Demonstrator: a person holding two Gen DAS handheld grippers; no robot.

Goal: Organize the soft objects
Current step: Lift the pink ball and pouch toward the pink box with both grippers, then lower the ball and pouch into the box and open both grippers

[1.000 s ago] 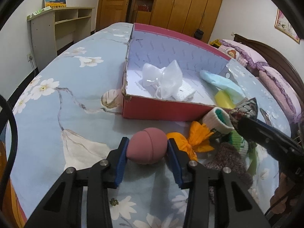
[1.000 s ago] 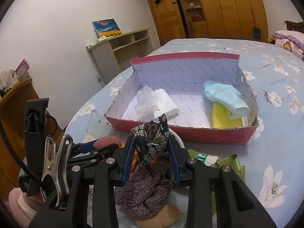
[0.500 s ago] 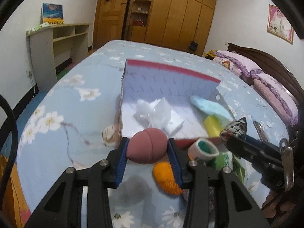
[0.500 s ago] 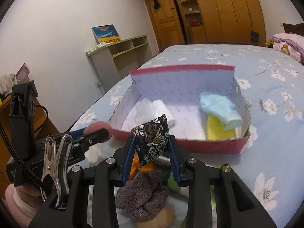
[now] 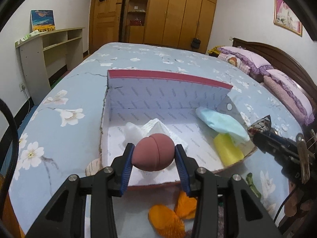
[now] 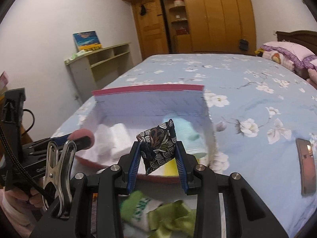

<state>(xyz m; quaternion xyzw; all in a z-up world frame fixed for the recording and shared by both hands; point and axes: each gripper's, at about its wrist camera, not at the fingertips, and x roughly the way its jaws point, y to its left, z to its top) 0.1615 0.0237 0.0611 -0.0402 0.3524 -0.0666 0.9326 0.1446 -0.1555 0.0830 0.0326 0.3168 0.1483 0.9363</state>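
Blue-padded jaws of the left tool (image 5: 153,156) were closed on a dusty-pink sponge ball (image 5: 153,151), which bulged slightly between them and hung over the near-left part of the box (image 5: 168,79), clear of its floor. In the same fashion the right tool (image 6: 158,156) gripped a dark patterned pouch (image 6: 158,145) (a small pyramid of printed cloth), held upright above the near wall of the box, toward its right half.

Inside the red-edged cardboard box lay white tissue-like cloths (image 5: 146,129) at the left and a pale blue cloth (image 5: 221,124) draped over a yellow piece (image 5: 227,150) at the right. Outside it, on the floral bedsheet (image 5: 65,91) just before the near wall, lay an orange bow (image 5: 170,216), a green-lettered sock (image 6: 138,212) and a green ribbon (image 6: 178,218); a shell-patterned item (image 5: 92,166) touched the left corner. A phone (image 6: 306,164) lay well apart at the right.

The step in hand appeared to be the carrying of two soft objects to the box. The next move would call for lowering each tool past the near wall, opening its jaws over a bare patch of floor, and then returning for the items left on the bed.
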